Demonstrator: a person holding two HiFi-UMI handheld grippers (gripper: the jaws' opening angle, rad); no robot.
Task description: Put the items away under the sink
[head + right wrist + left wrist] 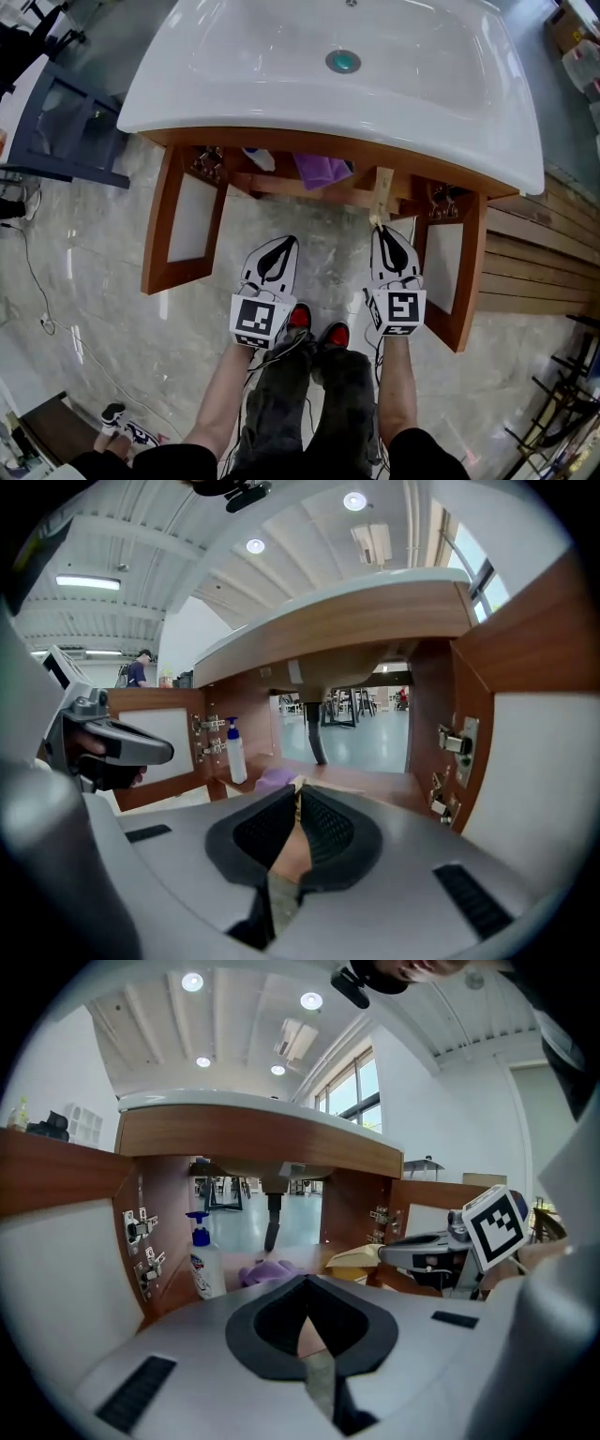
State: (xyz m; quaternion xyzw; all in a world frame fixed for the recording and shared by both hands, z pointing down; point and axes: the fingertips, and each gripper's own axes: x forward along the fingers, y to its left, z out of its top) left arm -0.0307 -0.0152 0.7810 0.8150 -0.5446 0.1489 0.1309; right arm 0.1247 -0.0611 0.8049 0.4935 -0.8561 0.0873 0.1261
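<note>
My right gripper (382,228) is shut on a flat beige pad (382,192), held on edge in front of the open cabinet under the white sink (281,103). In the left gripper view the pad (352,1258) sticks out from that gripper's tips. Beside it, my left gripper (284,240) is shut with nothing in it. On the cabinet floor stand a white pump bottle with a blue top (204,1262) and a crumpled purple cloth (267,1271). Both grippers are in front of the opening, outside it.
Both cabinet doors stand open, the left door (187,220) and the right door (452,272), with hinges on the side walls. A dark drain pipe (273,1222) hangs at the middle back. The person's red shoes (302,317) are just below the grippers.
</note>
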